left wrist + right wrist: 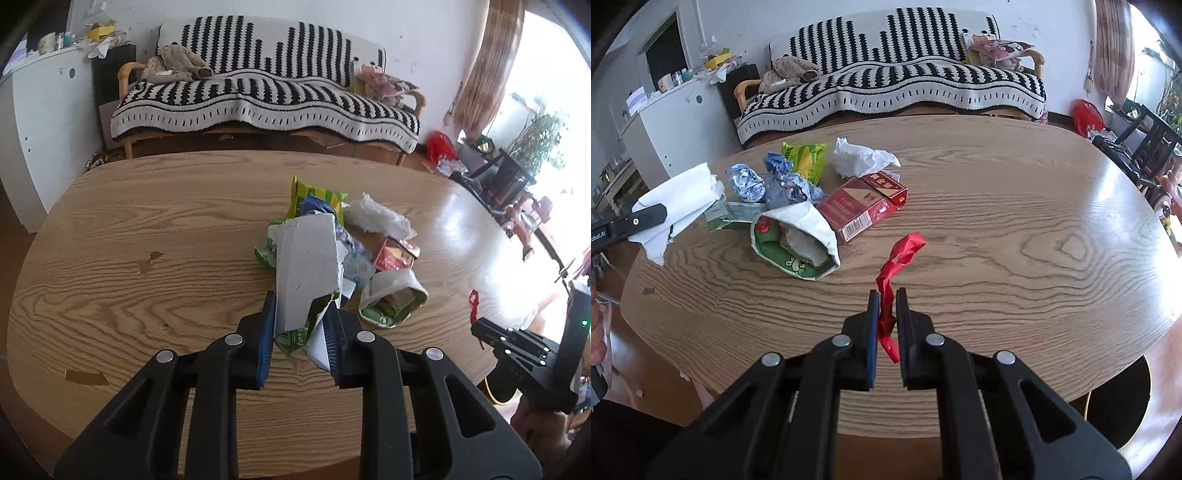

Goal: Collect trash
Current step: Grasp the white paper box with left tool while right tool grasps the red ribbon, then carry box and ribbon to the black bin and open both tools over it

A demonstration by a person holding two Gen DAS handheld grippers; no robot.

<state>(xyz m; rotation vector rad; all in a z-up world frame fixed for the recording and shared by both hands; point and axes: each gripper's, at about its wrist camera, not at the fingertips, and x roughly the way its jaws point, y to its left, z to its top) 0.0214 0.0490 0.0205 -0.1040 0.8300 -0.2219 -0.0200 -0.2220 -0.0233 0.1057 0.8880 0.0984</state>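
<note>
Left gripper (303, 314) clamped on torn white carton (308, 258), right gripper (886, 314) pinching red ribbon (899, 258) trailing toward 12 o'clock; thin ribbon likely slipping free if jerked.

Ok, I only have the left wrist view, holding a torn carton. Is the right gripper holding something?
Observer: Yes, the right gripper is shut on a red ribbon, pinched between its fingers.
Operator: Is the ribbon clear of the pile?
Observer: Yes, it trails over bare table, apart from the red box.
Operator: Anything hidden behind my carton?
Observer: A crumpled blue wrapper lies behind the torn carton, left of the yellow-green packet.
</note>
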